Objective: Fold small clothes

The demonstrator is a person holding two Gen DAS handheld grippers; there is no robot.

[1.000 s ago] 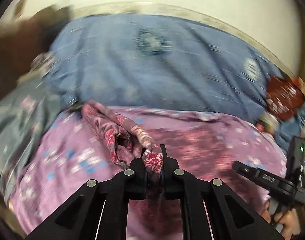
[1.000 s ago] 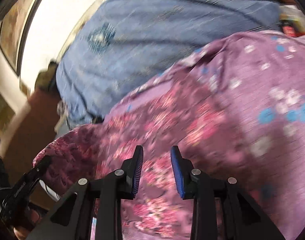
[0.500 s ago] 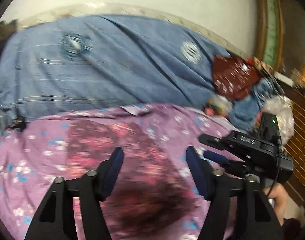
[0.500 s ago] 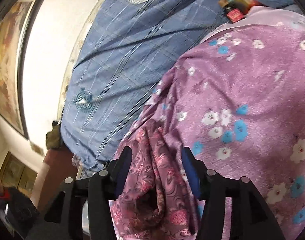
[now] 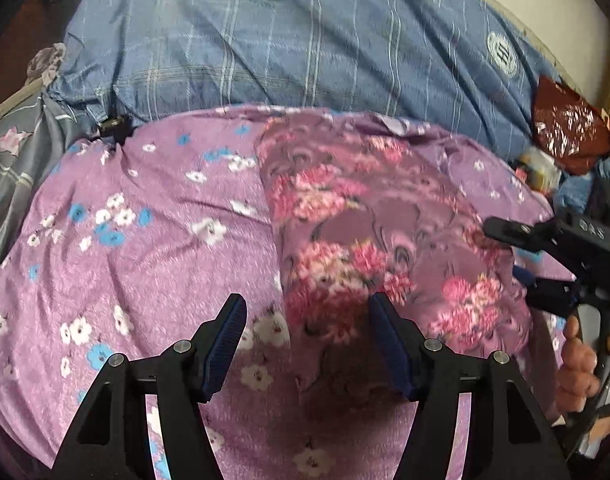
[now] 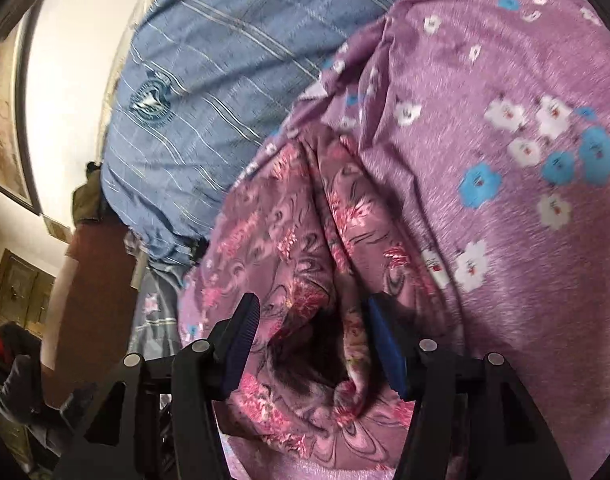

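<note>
Garment (image 5: 369,232) edge between spread left fingers (image 5: 229,336), bedspread (image 5: 125,264) around.

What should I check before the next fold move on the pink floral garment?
1. Left gripper released: ok. Its jaws have just been opening, and the fingers stand apart over the garment's near edge without pressing it.
2. Right gripper released: ok. Its jaws have just been opening; cloth bunches between them, unpinched.
3. Pink floral garment resting on the purple flowered blanket: ok.
4. Garment flat: not ok, creased and bunched in the right wrist view.
5. Fold edges aligned: cannot tell, blurred.
6. Grippers apart from each other: ok, right gripper at the garment's far side in the left wrist view.
</note>
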